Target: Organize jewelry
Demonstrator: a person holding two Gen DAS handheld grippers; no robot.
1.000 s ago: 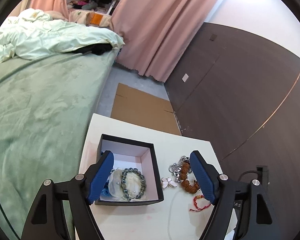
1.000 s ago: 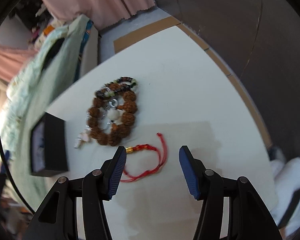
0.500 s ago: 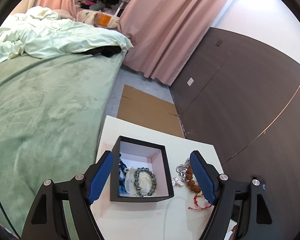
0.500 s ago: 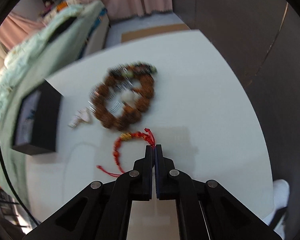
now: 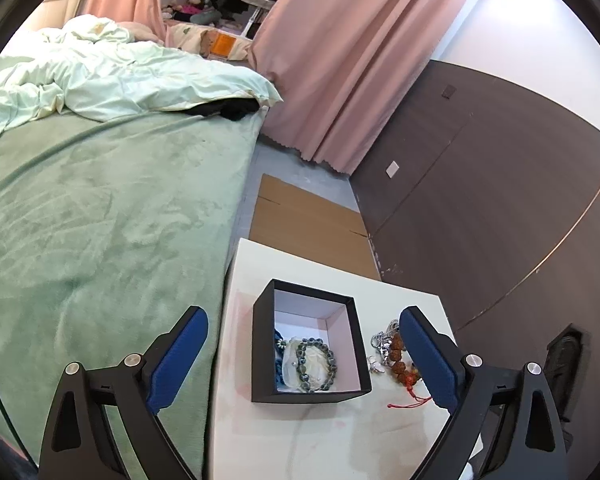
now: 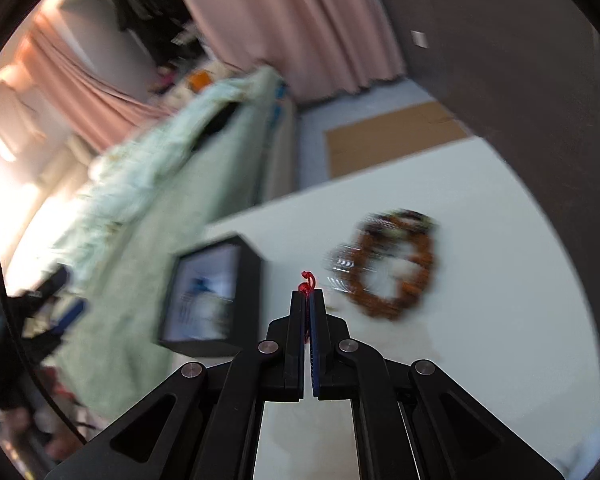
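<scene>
Jewelry, several pieces, on and above a white table (image 5: 300,264).

Red cord (image 6: 308,281): pinched between the closed fingers of the right gripper (image 6: 309,294), a knotted loop showing just past the tips; the rest is hidden between the pads. In the left wrist view a red cord (image 5: 410,402) shows at the table's right near edge, just beside the left gripper's right finger; whether it touches the table cannot be told.

Box (image 5: 310,344): black outside, pale inside, open top, at the table's middle. Holds a green bead bracelet (image 5: 316,366) lying on a whitish piece, with something blue at its left wall.

Brown bracelet (image 6: 394,264): large beads in a ring, on the table right of the box, apart from it, blurred in the right wrist view. Silver pieces (image 5: 382,346) lie touching its left side.

Left gripper (image 5: 302,360): fingers spread wide, holding nothing, hanging over the table's near edge with the box between its blue pads (image 5: 178,360).

Surroundings: green bed (image 5: 100,220) left of the table, pink curtain (image 5: 340,60) far, cardboard (image 5: 304,216) on the floor beyond the table, dark wall panel (image 5: 480,200) right.
</scene>
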